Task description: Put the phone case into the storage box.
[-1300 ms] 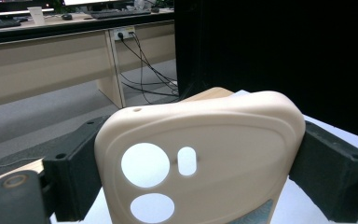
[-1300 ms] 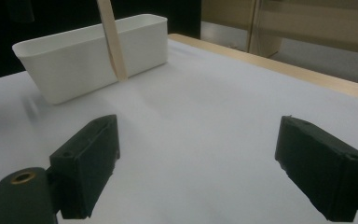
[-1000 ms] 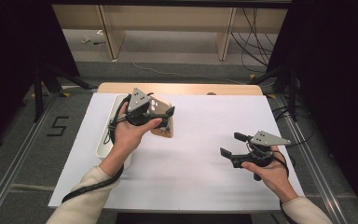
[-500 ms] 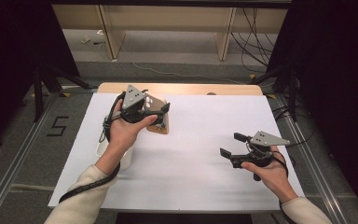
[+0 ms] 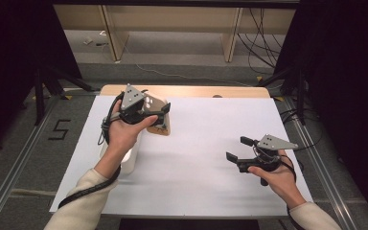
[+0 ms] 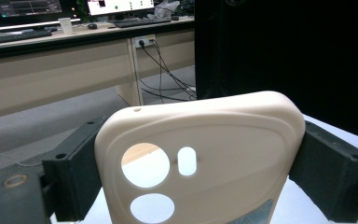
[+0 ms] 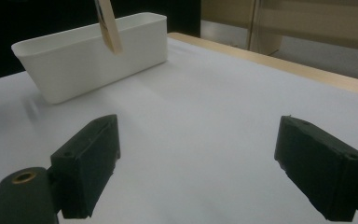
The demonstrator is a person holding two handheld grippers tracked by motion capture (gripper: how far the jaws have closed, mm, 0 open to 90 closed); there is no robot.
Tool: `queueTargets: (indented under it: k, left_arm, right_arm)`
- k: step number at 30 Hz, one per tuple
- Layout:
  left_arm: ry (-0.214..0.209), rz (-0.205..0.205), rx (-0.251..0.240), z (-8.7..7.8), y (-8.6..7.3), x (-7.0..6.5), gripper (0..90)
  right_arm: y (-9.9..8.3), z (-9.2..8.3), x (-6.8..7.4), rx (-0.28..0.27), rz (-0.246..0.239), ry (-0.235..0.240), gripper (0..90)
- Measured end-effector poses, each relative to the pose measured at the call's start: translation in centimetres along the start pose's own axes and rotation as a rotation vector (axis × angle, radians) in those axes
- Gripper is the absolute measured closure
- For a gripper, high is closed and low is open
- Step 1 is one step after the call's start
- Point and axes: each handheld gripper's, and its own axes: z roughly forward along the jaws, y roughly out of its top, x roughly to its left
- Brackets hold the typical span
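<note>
Fingers of the left hand (image 5: 124, 132) wrap the left gripper (image 5: 160, 112), raised at ten o'clock over the white sheet (image 5: 201, 158), jaws clamped on the edges of a beige phone case (image 6: 200, 158) beside the white bin (image 7: 93, 53). Right gripper (image 5: 237, 151) rests at four o'clock, wrist low, jaws wide apart, holding nothing.

The phone case (image 6: 200, 154) clamped in the left gripper (image 5: 146, 112) was a plain cream beige, with a faint grey-blue patterned patch at its 5 o'clock corner. Both grippers had matte black jaws; the right gripper (image 5: 235, 149) carried a light grey plate on top. The bin (image 7: 93, 53) was plain white, standing on a white table cover (image 5: 206, 143) edged by pale wood at 12 o'clock.
</note>
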Motion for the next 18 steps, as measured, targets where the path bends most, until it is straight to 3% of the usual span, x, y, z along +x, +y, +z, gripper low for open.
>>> queueTargets:
  k: [18]
  left_arm:
    - [0.043,-0.011,-0.007,-0.6,0.3,1.3,11.5]
  right_arm:
    - [-0.1,0.1,0.0,0.008,0.0,-0.003,15.0]
